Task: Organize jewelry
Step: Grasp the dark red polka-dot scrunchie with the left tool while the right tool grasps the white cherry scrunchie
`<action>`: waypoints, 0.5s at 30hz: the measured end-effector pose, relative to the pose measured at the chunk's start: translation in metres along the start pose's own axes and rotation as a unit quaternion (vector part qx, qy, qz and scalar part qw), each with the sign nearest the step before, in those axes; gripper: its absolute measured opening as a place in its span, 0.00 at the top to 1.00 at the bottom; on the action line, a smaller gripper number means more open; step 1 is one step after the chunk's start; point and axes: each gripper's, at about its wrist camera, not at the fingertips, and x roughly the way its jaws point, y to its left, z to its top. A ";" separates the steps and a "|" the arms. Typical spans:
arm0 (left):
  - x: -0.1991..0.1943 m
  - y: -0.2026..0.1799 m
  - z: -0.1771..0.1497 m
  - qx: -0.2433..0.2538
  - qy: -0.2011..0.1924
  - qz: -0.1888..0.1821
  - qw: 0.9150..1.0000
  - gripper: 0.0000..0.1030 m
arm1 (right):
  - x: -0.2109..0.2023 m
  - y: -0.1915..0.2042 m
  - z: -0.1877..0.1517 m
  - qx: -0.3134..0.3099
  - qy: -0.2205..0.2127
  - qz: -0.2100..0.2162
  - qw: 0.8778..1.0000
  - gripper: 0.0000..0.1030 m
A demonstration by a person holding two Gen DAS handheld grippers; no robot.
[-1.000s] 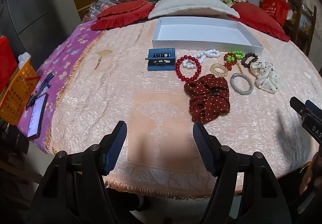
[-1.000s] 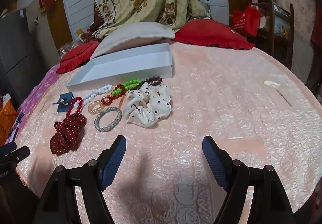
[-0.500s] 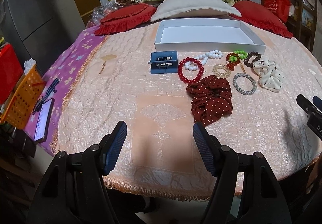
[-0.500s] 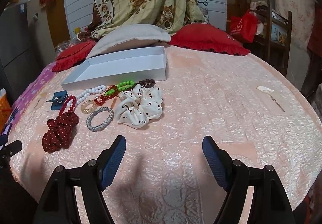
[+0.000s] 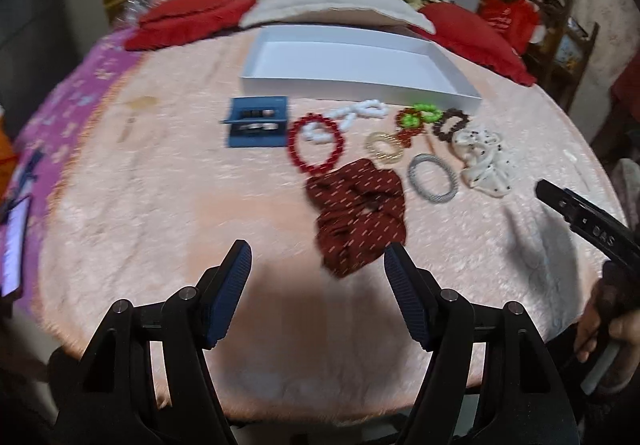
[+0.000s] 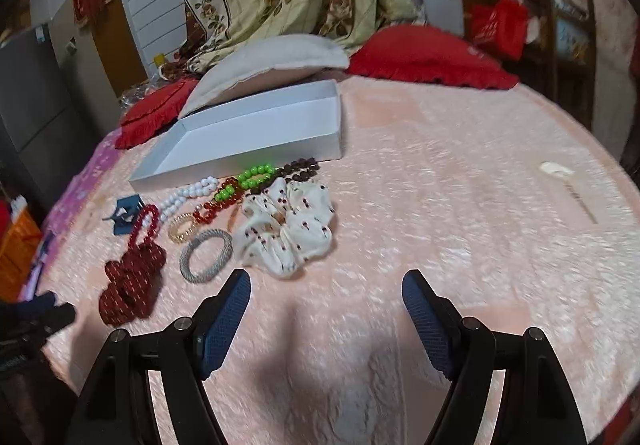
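Jewelry sits in a loose cluster on the pink bedspread (image 5: 160, 205), just in front of the white box (image 5: 360, 77), whose long axis runs left-right across my left cam and which lies open-side up w/ nothing visible inside. Blue clip (image 5: 258, 123) is at the cluster's left end, long side also left-right. Next to it the red bead ring (image 5: 316, 143) lies flat, overlapping the white bead strand (image 5: 346, 117), which trails up-right toward the box. Gold ring (image 5: 384, 147), red-green beads (image 5: 418, 119) and dark brown beads (image 5: 450, 123) carry on to the right, approx. parallel to the box front. Grey bangle (image 5: 432, 177) lies flat below them, btw. the maroon scrunchie (image 5: 358, 213) and the cream scrunchie (image 5: 486, 161). Maroon one is bunched w/ its long axis running toward me, near end closest to my left claw (image 5: 318, 277). That claw's fingers are apart, nothing btw. them, over bare spread. My right claw (image 6: 326, 309) is likewise spread apart and empty, above bare spread just below the cream scrunchie (image 6: 286, 233) and grey bangle (image 6: 206, 255). In the left cam my right claw shows at far right, held by my hand (image 5: 612, 329). Frames are a bit blurred, so bead detail is hard to tell.
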 end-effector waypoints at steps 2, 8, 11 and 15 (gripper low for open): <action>0.012 -0.004 0.008 0.010 0.008 -0.009 1.000 0.33 | 0.010 -0.002 0.008 0.001 0.011 0.004 1.000 0.26; 0.052 -0.009 0.025 0.016 0.042 -0.033 0.998 0.33 | 0.038 -0.001 0.026 -0.007 0.031 0.012 0.999 0.30; 0.066 -0.010 0.029 0.010 0.057 -0.059 0.997 0.33 | 0.050 0.003 0.032 -0.005 0.041 0.018 0.999 0.33; 0.075 -0.017 0.028 0.022 0.064 -0.053 0.996 0.60 | 0.068 0.009 0.031 -0.009 0.062 0.021 0.998 0.49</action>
